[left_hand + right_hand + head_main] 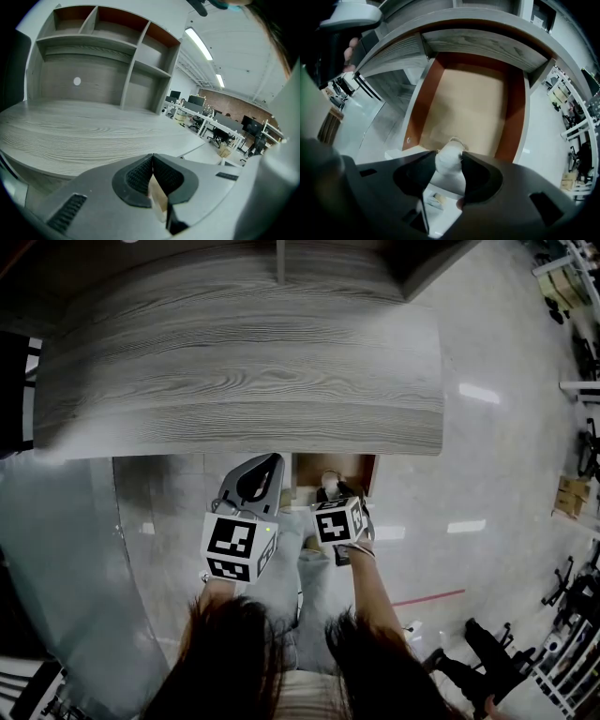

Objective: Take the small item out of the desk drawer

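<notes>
The desk drawer [423, 108] stands pulled out under the grey wood desktop [234, 381], its tan floor bare. A small white pouch-like item [449, 161] sits at the drawer's near end, seen as a pale spot [330, 481] in the head view. My right gripper [449, 158] points steeply down over it, open, with the item filling the gap between its fingertips. In the head view the right gripper [336, 493] hangs over the drawer [305, 468]. My left gripper [151, 159] is shut, pads meeting, aimed across the desktop [84, 131]. It sits left of the drawer [267, 467].
A shelf unit [103, 56] stands at the back of the desk. Glossy floor [469, 474] lies to the right, and a translucent panel [56, 549] to the left. Office desks and chairs [220, 126] fill the far room. The drawer's white front panel [440, 199] is just below the jaws.
</notes>
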A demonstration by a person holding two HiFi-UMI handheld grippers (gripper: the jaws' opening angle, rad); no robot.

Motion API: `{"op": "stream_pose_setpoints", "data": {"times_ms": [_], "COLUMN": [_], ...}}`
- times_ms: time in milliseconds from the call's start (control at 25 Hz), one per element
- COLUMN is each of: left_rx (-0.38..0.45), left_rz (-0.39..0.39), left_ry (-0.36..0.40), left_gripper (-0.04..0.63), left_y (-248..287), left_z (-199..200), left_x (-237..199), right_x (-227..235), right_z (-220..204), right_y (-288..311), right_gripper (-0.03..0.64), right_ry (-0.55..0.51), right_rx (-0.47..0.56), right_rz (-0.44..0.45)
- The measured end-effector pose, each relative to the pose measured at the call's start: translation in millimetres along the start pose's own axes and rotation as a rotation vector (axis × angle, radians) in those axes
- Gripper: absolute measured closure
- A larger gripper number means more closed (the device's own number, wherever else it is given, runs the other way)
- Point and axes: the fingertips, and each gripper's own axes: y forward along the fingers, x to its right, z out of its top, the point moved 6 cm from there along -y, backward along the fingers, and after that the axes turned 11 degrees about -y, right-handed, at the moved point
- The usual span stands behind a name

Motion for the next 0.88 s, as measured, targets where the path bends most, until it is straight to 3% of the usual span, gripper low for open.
{"op": "stream_pose_setpoints", "data": {"times_ms": [880], "left_rx": [0.018], "left_rz": [0.033], "left_ry": [-0.005], "left_gripper": [0.578], "left_y": [-10], "left_z": [-1], "left_x": [12], "right_x": [9], "right_z": [-8], "right_y": [-14], "right_gripper": [0.445], "right_ry": [0.042], "right_rx": [0.048], "right_rz": [-0.008]}}
